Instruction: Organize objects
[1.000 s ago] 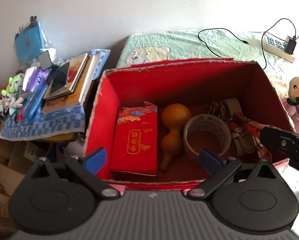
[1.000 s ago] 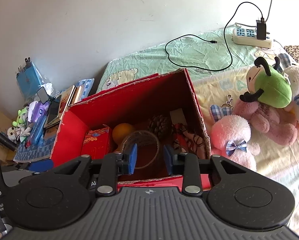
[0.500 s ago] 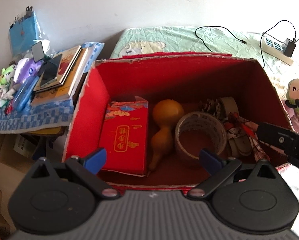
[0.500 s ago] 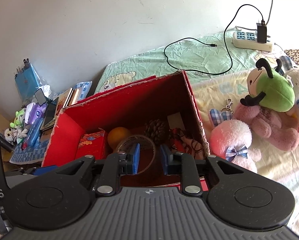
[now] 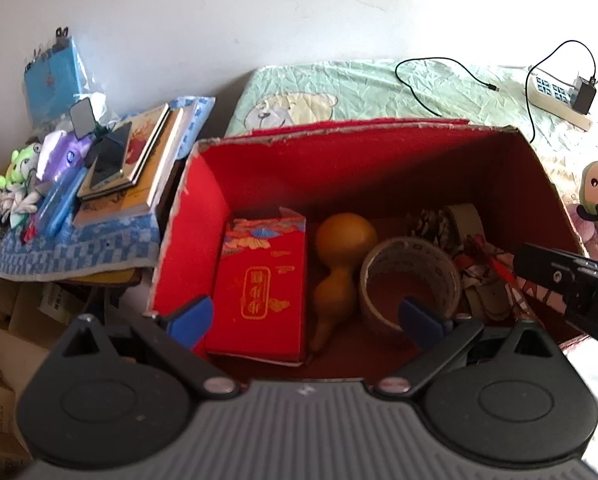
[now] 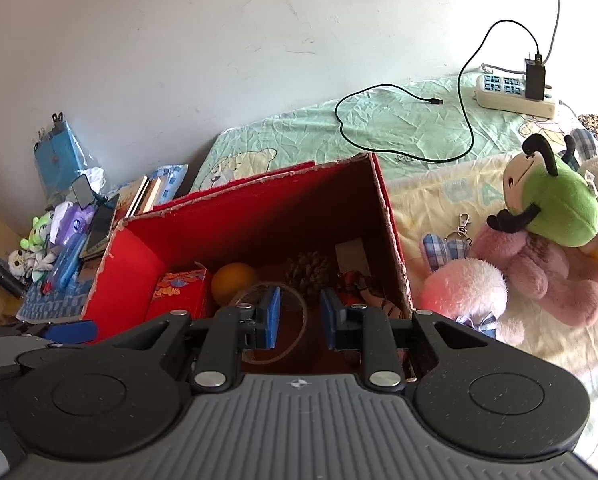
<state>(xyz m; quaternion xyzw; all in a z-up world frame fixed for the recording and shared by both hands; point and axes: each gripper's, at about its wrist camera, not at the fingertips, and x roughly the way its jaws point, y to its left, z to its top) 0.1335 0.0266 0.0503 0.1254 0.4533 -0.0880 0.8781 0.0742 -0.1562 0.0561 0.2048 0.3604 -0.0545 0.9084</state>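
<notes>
I am holding my left gripper [image 5: 305, 320] with its jaws spread wide and empty over the near edge of the red box [image 5: 203, 216], while my right gripper [image 6: 299, 318] is hovering at the same box with its jaws only narrowly apart, gripping nothing. Inside are lying a red packet [image 5: 259, 292], an orange gourd [image 5: 339, 256], a tape roll [image 5: 409, 276] and a pine cone [image 6: 309, 272]. Farther right, plush toys [image 6: 547, 216] are resting on the bed [image 6: 399, 128], beyond them a power strip [image 6: 513, 94].

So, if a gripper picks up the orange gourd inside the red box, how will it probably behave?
The gourd looks smooth and rounded, so the pads may slip; its narrow waist seems the safer grip. It lies on its side beside the tape roll, so a push would probably roll it. It looks dried, likely light and somewhat brittle.
</notes>
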